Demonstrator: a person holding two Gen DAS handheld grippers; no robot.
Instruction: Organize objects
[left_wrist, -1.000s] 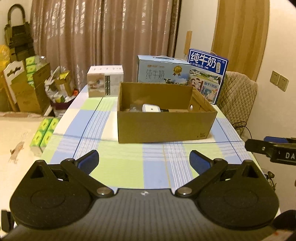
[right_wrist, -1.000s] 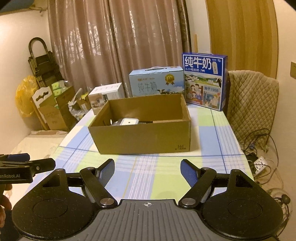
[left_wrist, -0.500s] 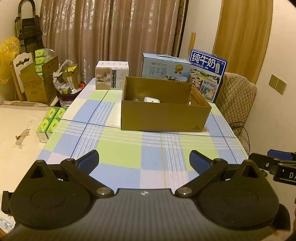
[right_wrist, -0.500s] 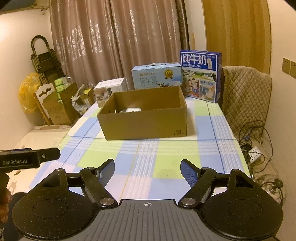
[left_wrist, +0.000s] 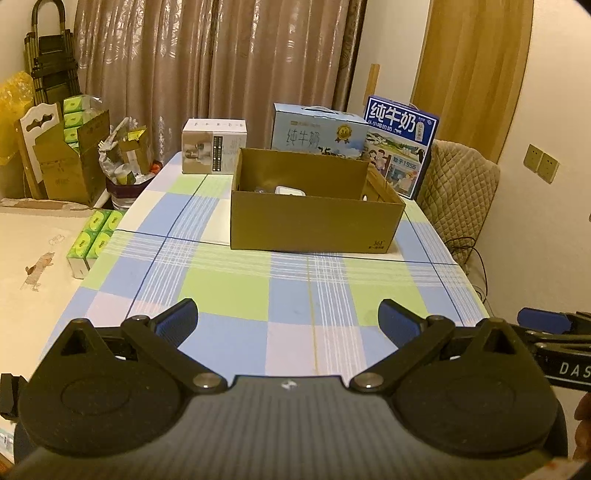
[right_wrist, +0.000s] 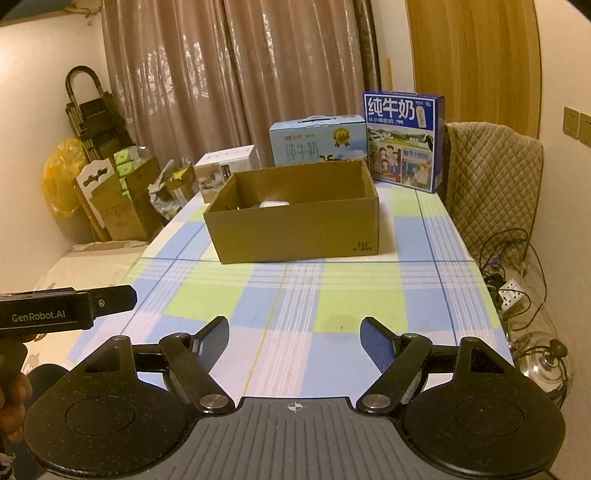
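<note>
Left gripper (left_wrist: 287, 320) hangs released over the near end of the table (left_wrist: 225, 291), nothing between its jaws; right gripper (right_wrist: 294, 338) likewise; the box (left_wrist: 314, 221) sits mid-table, well apart from both, a white item (left_wrist: 290, 191) inside.

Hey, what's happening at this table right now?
A person holds a gripper in each hand above a checked tablecloth. The left gripper and right gripper are both open and empty. Ahead sits an open cardboard box with a white item inside; three printed boxes stand behind it. Nothing is being handled.
</note>
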